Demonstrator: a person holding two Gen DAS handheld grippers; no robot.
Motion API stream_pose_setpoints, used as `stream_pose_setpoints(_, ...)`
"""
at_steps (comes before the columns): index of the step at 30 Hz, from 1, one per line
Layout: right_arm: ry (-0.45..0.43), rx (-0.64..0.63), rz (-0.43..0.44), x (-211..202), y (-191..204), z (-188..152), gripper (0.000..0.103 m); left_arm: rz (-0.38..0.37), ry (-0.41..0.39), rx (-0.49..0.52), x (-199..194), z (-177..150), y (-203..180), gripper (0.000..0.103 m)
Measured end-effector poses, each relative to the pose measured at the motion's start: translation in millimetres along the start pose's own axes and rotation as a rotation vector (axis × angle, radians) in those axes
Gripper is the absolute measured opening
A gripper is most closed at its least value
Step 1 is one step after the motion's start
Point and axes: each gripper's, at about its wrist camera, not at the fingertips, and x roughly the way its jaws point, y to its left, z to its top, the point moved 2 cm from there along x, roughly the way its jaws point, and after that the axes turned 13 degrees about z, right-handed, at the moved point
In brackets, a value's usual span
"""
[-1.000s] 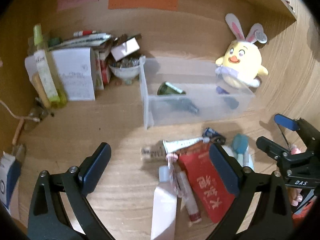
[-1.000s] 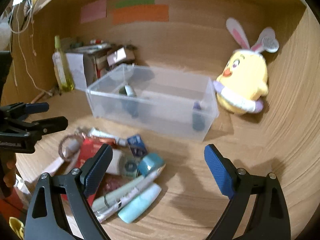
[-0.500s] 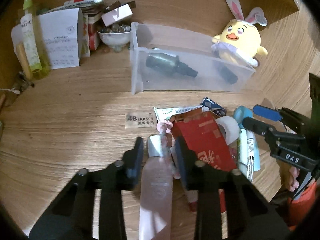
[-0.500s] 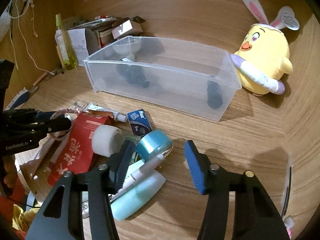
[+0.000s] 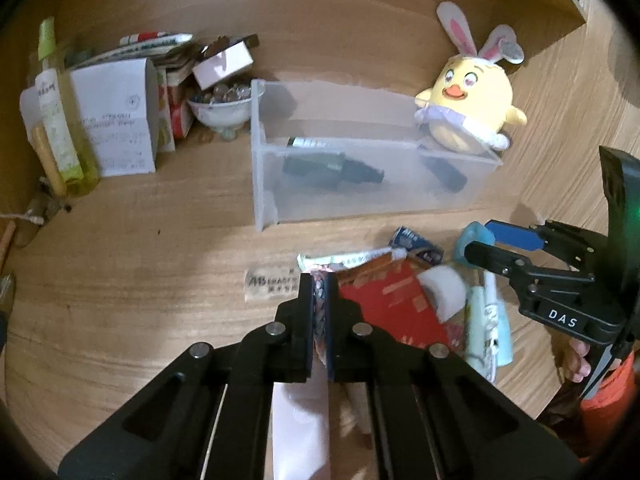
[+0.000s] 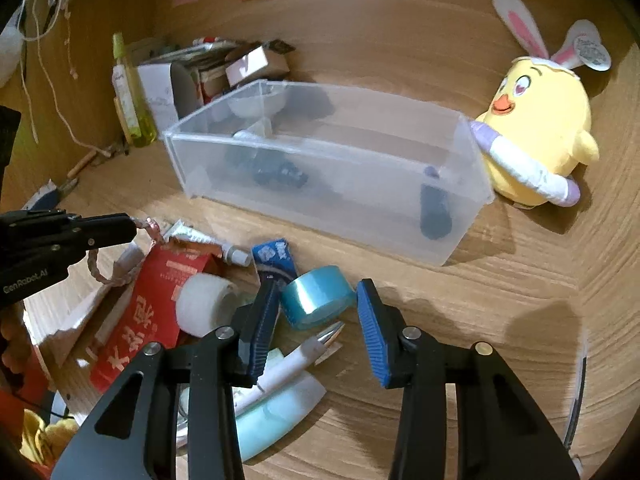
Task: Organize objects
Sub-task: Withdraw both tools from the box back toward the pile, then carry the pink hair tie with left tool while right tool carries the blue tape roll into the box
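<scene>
- Left gripper pinches a pink braided cord (its loop shows only in the right view).
- Right gripper jaws are closing around the blue tape roll; contact unclear, beside the clear bin.

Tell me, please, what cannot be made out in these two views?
- Left wrist view: the left gripper, shut on the pink cord, covers most of that cord.
- Right wrist view: the bin has a frosted wall that blurs the dark bottle inside.
- Right wrist view: the right gripper is closing around the blue tape roll; contact is unclear.
- Left wrist view: print on the white box is too small.
</scene>
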Motion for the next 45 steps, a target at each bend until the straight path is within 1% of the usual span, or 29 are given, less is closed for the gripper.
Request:
stream_pose_setpoints(5,-0.052,0.007,0.000,-16,-2,9,0.037,-0.039,-0.034,-0.005,-11,18,-3,0.003)
stream_pose_setpoints(11,-0.113,0.019,0.005,-33,-6,21,0.037,-0.051,-0.094,0.010,-28,41,-14,0.003)
stream_pose_setpoints(16,-0.160,0.020,0.003,-43,-8,36,0.037,-0.062,-0.124,0.005,-34,61,-19,0.003)
stream_pose_setpoints(23,-0.237,0.019,-0.013,-56,-14,68,0.037,-0.069,-0.153,-0.027,-30,102,-19,0.003)
stream_pose_setpoints(28,-0.261,0.019,-0.043,-56,-24,91,0.037,-0.056,-0.148,-0.028,-16,126,-23,0.003)
stream_pose_setpoints(32,-0.249,0.029,-0.063,-47,-35,106,0.037,-0.044,-0.125,-0.025,3,141,-29,0.003)
stream_pose_setpoints(35,-0.223,0.039,-0.078,-35,-45,113,0.037,-0.038,-0.107,-0.022,18,148,-37,0.003)
stream_pose_setpoints(38,-0.189,0.051,-0.084,-21,-54,115,0.037,-0.036,-0.086,-0.011,33,151,-45,0.003)
stream_pose_setpoints(45,-0.081,0.087,-0.071,20,-72,109,0.037,-0.026,-0.028,0.016,61,150,-56,0.003)
